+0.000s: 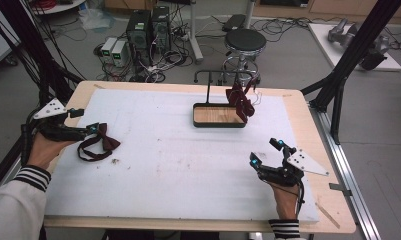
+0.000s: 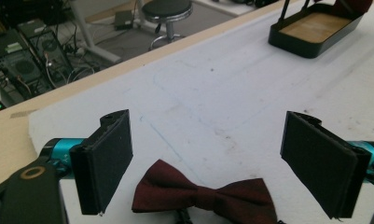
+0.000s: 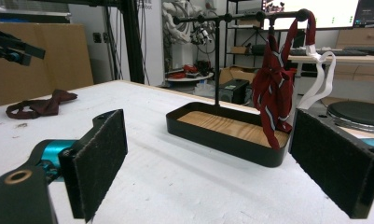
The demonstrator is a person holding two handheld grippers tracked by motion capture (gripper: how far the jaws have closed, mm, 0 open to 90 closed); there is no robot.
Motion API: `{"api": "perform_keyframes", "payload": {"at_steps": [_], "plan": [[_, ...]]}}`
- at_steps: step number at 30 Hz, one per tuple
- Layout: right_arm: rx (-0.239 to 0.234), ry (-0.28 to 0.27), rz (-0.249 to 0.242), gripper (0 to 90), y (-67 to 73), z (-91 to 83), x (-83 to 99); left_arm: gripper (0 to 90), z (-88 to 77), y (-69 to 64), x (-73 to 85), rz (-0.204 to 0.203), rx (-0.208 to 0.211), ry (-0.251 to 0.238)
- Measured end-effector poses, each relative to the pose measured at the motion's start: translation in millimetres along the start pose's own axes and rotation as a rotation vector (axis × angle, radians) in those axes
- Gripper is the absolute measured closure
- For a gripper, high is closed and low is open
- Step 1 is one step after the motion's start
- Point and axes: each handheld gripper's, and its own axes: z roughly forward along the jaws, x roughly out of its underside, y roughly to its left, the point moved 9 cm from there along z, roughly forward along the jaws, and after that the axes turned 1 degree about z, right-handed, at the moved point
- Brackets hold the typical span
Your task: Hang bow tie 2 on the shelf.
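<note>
Bow tie between open left gripper pads

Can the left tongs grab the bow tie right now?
Probably yes. The left tongs are open, and the bow tie lies flat on the white mat between the jaws with nothing blocking it.

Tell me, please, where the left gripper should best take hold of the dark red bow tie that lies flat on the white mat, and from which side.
Probably at the narrow centre knot of the bow tie, coming straight down from above. The tie lies flat, so a sideways approach finds no edge, and the knot is its thickest part. The left gripper is open, one jaw beyond each wing.
</note>
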Motion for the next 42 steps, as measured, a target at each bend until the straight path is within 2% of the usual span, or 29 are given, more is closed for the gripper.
{"api": "perform_keyframes", "payload": {"at_steps": [6,14,16,17,21,31,35,37,42], "plan": [[0.001,-0.005,0.001,10.7,0.2,-1.1,-1.4,17.1,9.9,12.3,10.4,-0.038,-0.008,0.073],[-0.002,-0.016,-0.005,10.7,3.1,-2.9,-7.7,17.5,22.0,33.2,26.4,-0.129,-0.017,0.209],[-0.001,-0.019,-0.009,10.7,2.4,-2.8,-8.2,18.2,24.1,36.0,28.1,-0.143,-0.021,0.212],[0.000,-0.019,-0.010,10.7,2.3,-2.7,-8.1,18.8,25.5,37.5,30.7,-0.161,-0.022,0.224],[-0.002,-0.018,-0.008,10.7,2.9,-2.4,-7.9,19.0,29.9,41.3,40.3,-0.183,-0.032,0.274],[-0.009,-0.012,-0.012,10.6,5.2,-0.8,-6.9,22.8,40.7,40.5,54.5,-0.284,0.000,0.345],[-0.009,-0.011,-0.016,10.6,5.8,-0.3,-6.8,25.5,42.9,38.7,58.0,-0.318,0.020,0.368],[-0.008,-0.012,-0.019,10.7,6.0,0.2,-7.0,26.3,43.5,38.3,59.7,-0.321,0.021,0.381],[-0.013,-0.008,-0.016,10.6,7.6,0.9,-6.5,31.2,43.5,38.9,60.6,-0.358,0.036,0.382]]}}
